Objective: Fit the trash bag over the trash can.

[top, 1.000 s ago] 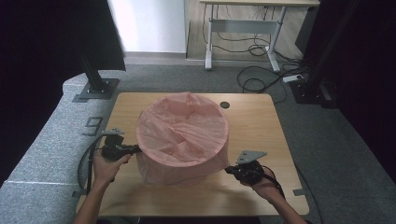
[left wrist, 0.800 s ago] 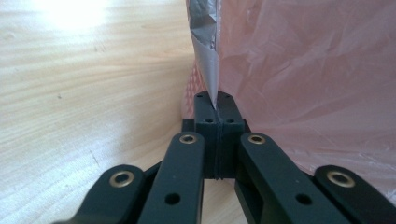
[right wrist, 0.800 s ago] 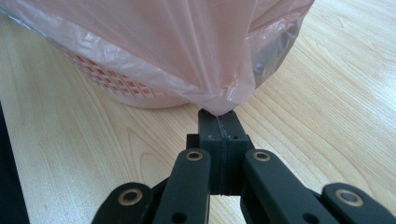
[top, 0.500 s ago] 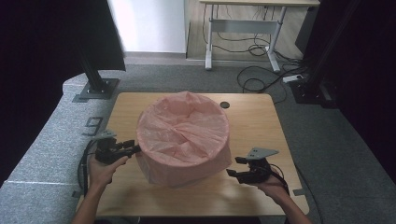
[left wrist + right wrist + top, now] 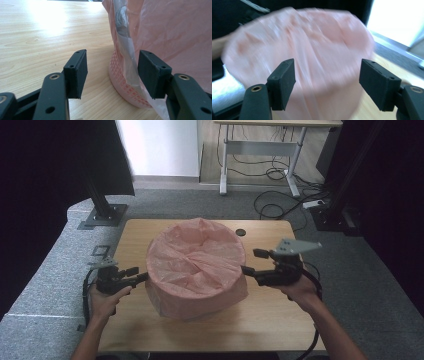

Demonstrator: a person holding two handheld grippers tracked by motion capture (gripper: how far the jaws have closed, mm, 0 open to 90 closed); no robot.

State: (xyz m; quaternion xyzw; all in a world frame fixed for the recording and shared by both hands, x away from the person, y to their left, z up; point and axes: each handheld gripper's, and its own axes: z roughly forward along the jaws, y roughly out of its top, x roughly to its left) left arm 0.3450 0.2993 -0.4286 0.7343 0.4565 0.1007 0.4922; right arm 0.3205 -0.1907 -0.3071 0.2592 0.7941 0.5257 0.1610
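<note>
Both black grippers have let go — the left gripper (image 5: 142,277) and right gripper (image 5: 247,269) have just been opening, nothing pinched. Between them sits a round pink mesh basket (image 5: 122,82) under a thin pink plastic bag (image 5: 195,262), mid-table. No writing can be read. A light wooden table (image 5: 280,320) stands on grey carpet (image 5: 45,285).

I count 1 pink lattice basket (image 5: 122,80), 1 pink plastic bag (image 5: 196,260) lining it, and my 2 grippers: left gripper (image 5: 141,274), right gripper (image 5: 251,261).
</note>
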